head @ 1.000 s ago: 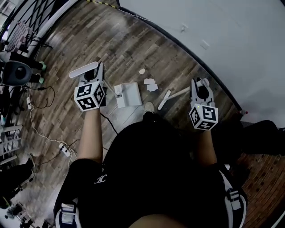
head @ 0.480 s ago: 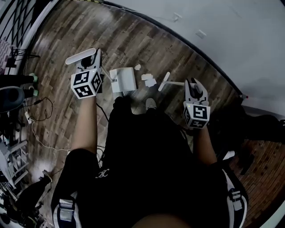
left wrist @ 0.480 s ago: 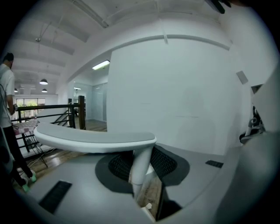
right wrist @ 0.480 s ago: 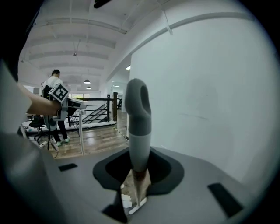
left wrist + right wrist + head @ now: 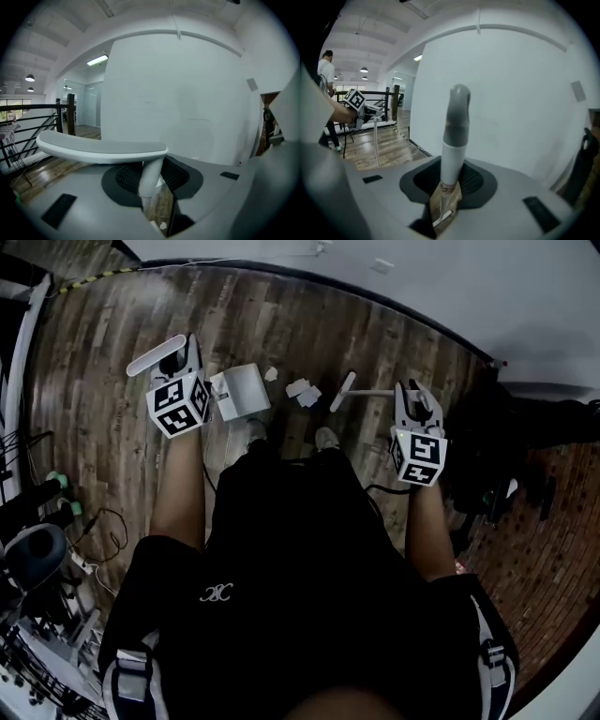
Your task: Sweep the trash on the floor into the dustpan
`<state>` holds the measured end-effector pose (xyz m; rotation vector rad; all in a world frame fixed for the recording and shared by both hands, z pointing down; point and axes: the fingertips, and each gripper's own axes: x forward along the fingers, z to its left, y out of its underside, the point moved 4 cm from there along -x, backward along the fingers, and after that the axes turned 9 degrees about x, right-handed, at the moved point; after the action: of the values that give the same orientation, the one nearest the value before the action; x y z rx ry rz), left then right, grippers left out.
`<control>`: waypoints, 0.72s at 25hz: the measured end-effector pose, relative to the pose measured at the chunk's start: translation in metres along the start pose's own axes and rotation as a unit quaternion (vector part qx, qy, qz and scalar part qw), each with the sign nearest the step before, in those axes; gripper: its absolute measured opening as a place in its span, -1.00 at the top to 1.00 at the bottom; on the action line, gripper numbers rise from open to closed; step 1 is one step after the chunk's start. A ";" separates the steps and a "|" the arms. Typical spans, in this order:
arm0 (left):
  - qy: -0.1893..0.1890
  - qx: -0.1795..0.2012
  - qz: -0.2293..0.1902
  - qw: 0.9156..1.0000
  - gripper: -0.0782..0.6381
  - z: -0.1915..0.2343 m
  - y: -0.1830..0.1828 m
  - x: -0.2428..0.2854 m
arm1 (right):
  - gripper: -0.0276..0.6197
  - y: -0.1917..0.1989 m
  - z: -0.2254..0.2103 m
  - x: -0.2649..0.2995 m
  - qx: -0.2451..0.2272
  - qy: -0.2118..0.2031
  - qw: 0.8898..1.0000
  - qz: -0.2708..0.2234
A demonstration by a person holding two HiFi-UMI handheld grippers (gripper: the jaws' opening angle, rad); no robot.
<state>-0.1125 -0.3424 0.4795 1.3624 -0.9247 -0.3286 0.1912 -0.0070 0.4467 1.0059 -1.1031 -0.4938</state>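
Whole view swung round: wall now along top, before it was at upper right. Left gripper [image 5: 180,360] and dustpan [image 5: 244,390] sit higher and more to left in head view. Broom head [image 5: 343,390] was lower than paper trash [image 5: 302,390]; now level with it, just beside it on right. Broom stick [image 5: 375,392] slanted before; now runs flat across to right gripper [image 5: 415,392]. One shoe [image 5: 326,439] showed before; now second shoe [image 5: 246,432] shows too, just below dustpan.
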 end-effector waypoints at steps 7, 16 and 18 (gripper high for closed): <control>0.080 0.029 -0.014 0.996 0.47 0.000 0.039 0.038 | 0.62 0.019 0.014 0.001 0.008 0.074 0.997 0.028; 0.110 0.045 -0.004 0.993 0.47 -0.019 0.082 0.069 | 0.62 0.026 0.057 0.049 -0.003 0.058 0.997 0.046; 0.111 0.040 -0.004 0.993 0.47 -0.018 0.083 0.067 | 0.62 0.023 0.075 0.062 -0.008 0.034 0.998 0.048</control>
<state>-0.0827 -0.3576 0.5827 1.4448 -0.7539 -0.1436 0.1454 -0.0746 0.5044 0.9448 -1.0796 -0.3863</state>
